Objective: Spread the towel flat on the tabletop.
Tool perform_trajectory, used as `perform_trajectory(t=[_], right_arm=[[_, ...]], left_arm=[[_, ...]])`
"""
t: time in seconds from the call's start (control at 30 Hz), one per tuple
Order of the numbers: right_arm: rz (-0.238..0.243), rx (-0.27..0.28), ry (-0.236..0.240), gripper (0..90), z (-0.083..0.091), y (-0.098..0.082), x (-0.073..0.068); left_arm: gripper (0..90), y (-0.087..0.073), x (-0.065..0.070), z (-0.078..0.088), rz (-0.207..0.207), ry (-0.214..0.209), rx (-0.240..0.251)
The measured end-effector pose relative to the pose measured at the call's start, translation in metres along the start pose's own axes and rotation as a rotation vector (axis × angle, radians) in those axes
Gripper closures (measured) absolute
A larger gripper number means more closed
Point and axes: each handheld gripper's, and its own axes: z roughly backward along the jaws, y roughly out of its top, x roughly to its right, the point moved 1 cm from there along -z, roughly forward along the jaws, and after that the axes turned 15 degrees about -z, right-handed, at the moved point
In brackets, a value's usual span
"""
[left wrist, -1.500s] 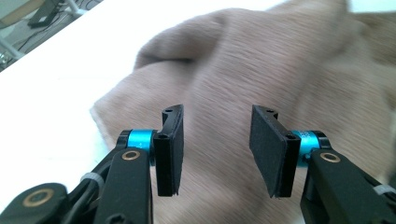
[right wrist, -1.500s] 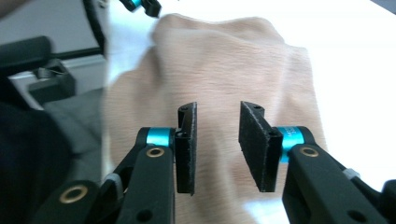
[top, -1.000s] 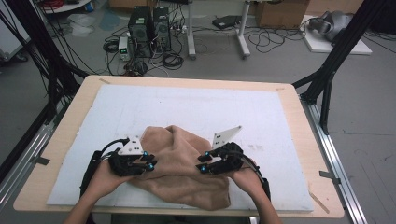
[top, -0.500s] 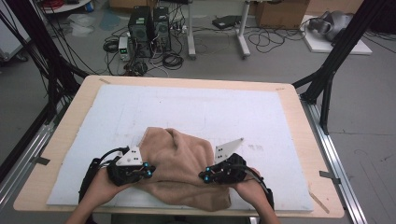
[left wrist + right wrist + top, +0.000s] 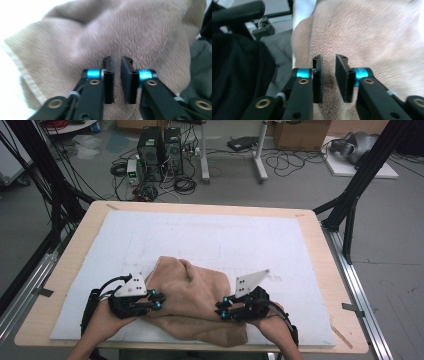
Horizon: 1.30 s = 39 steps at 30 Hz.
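While the left gripper [image 5: 156,301] has just been parting its fingers, nothing between them, the tan cloth [image 5: 197,290] lies bunched at the worktop's [image 5: 70,270] near edge; the right gripper [image 5: 223,310] likewise hovers released. Folding looks barely begun: spreading and squaring remain.
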Motion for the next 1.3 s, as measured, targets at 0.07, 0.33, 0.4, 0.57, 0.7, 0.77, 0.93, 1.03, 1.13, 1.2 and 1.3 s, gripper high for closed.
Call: perform_trajectory(t=[0.07, 0.33, 0.4, 0.57, 0.7, 0.77, 0.93, 1.03, 1.13, 1.2, 1.3], right_arm=[[-0.010, 0.026, -0.051, 59.1, 0.005, 0.010, 0.009], [-0.077, 0.006, -0.138, 52.0, -0.011, 0.029, 0.051], [-0.099, -0.003, -0.173, 50.7, -0.017, 0.030, 0.061], [-0.166, -0.042, -0.203, 50.2, -0.034, 0.025, 0.083], [-0.171, -0.118, -0.214, 51.9, -0.049, 0.019, 0.091], [-0.163, -0.159, -0.231, 56.4, -0.057, 0.015, 0.092], [-0.160, -0.170, -0.218, 81.5, -0.061, 0.008, 0.092], [-0.175, -0.184, -0.186, 88.9, -0.058, 0.007, 0.095], [-0.158, -0.171, -0.202, 89.2, -0.054, 0.008, 0.094], [-0.155, -0.154, -0.210, 89.1, -0.051, 0.009, 0.094], [-0.177, -0.102, -0.220, 77.1, -0.046, 0.010, 0.097]], left_arm=[[68.9, 0.004, -0.009, -0.001, 0.020, 0.028, 0.010], [53.3, 0.001, -0.041, -0.025, 0.070, 0.115, -0.067], [51.8, -0.003, -0.046, -0.032, 0.077, 0.111, -0.110], [48.3, -0.014, -0.055, -0.050, 0.109, 0.060, -0.186], [50.0, -0.021, -0.050, -0.067, 0.082, 0.024, -0.262], [54.7, -0.025, -0.046, -0.070, 0.070, 0.039, -0.240], [72.5, -0.027, -0.043, -0.067, 0.072, 0.017, -0.229], [78.8, -0.025, -0.041, -0.067, 0.061, 0.023, -0.238], [81.0, -0.024, -0.042, -0.065, 0.073, 0.031, -0.227], [81.3, -0.023, -0.042, -0.061, 0.070, 0.036, -0.210], [81.4, -0.024, -0.041, -0.056, 0.084, 0.013, -0.201]])
